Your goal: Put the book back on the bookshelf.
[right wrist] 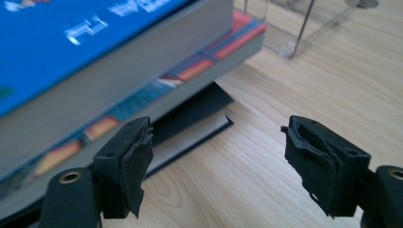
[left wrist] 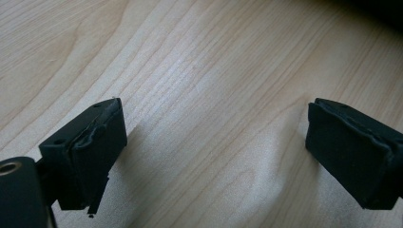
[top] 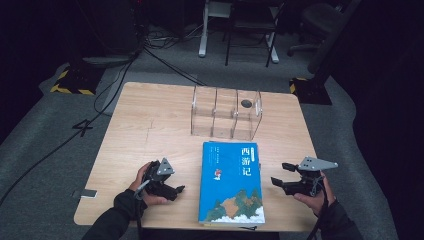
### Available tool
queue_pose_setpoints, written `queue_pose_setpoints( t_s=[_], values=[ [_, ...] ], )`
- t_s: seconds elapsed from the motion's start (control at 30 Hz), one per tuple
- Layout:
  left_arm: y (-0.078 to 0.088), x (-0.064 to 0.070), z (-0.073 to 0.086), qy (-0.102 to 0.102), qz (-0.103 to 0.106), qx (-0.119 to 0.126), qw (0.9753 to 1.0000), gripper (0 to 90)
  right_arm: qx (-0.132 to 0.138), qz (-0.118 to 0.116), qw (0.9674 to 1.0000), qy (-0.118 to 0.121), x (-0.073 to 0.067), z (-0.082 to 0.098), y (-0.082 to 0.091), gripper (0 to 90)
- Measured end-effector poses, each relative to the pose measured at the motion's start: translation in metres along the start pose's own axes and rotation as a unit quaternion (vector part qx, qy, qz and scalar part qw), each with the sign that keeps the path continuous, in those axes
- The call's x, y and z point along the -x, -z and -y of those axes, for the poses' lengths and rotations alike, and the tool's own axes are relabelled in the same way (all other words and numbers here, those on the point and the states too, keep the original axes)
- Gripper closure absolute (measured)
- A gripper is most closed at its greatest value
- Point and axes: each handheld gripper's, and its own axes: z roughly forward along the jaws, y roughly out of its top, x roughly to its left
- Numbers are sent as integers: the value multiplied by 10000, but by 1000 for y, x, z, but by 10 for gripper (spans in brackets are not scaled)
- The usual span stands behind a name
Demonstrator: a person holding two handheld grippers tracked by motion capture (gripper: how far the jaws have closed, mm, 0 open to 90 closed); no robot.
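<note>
Blue-covered book (top: pixel 231 184) tops a stack (right wrist: pixel 142 90) lying flat at the near edge of the bench (top: pixel 150 125) — nothing lifted yet. Clear rack (top: pixel 226 113) stands empty toward the far edge, just beyond the stack. Left tool (top: pixel 172 186) rests released beside the stack. Right tool (right wrist: pixel 216 161) — jaws apart, grasping nothing — faces the stack's side. Judgement: work barely begun; gripping and any transfer remain.

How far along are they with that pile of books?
Done: three books lie stacked before the clear divided rack. In hand: nothing; the left gripper and right gripper flank the stack, open and empty. Left: apparently standing books in the rack, whose slots hold none.
</note>
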Motion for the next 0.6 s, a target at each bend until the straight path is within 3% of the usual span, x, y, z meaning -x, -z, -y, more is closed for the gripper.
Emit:
queue_pose_setpoints(
  t_s=[0.33,0.6],
  values=[
    [-1,4,-2,-41,13,19,10000,81,294,-280,9990,197,-28,-18,14,243],
    [-1,4,-2,-24,12,11,10000,79,208,-516,9976,403,-50,-30,10,244]
  ],
)
